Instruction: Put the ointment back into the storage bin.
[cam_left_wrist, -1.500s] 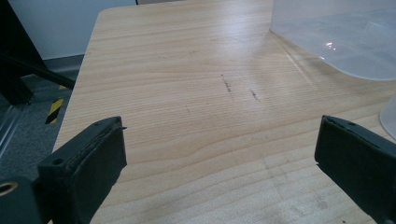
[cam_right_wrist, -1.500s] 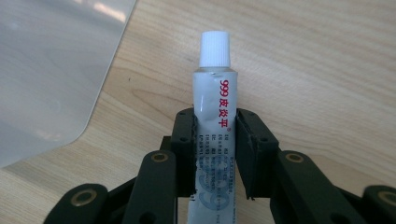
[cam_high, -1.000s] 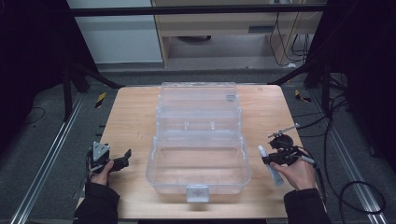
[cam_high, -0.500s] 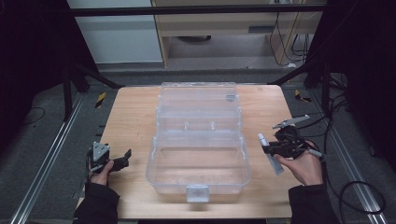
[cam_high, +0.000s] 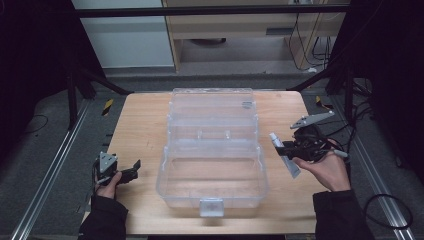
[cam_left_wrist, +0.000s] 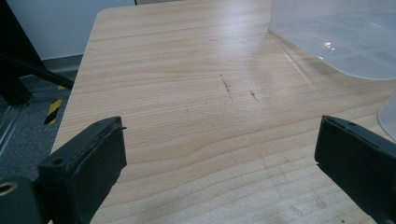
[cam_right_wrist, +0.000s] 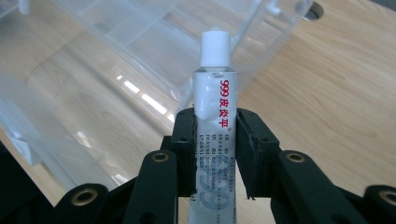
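A pale wooden table (cam_high: 140, 125) is standing in a dim room with dark frame posts around it. At its left edge the left gripper (cam_high: 131, 169) is resting low, jaws spread wide over bare wood, gripping nothing. In the middle an open clear plastic box (cam_high: 212, 150) is sitting, its compartments looking bare. To its right the right gripper (cam_high: 281, 147) is clamping a small white tube (cam_right_wrist: 214, 126) across its mid-body, cap toward the box. The tube is probably light, soft and crushable, so a gentle mid-body hold suits it.
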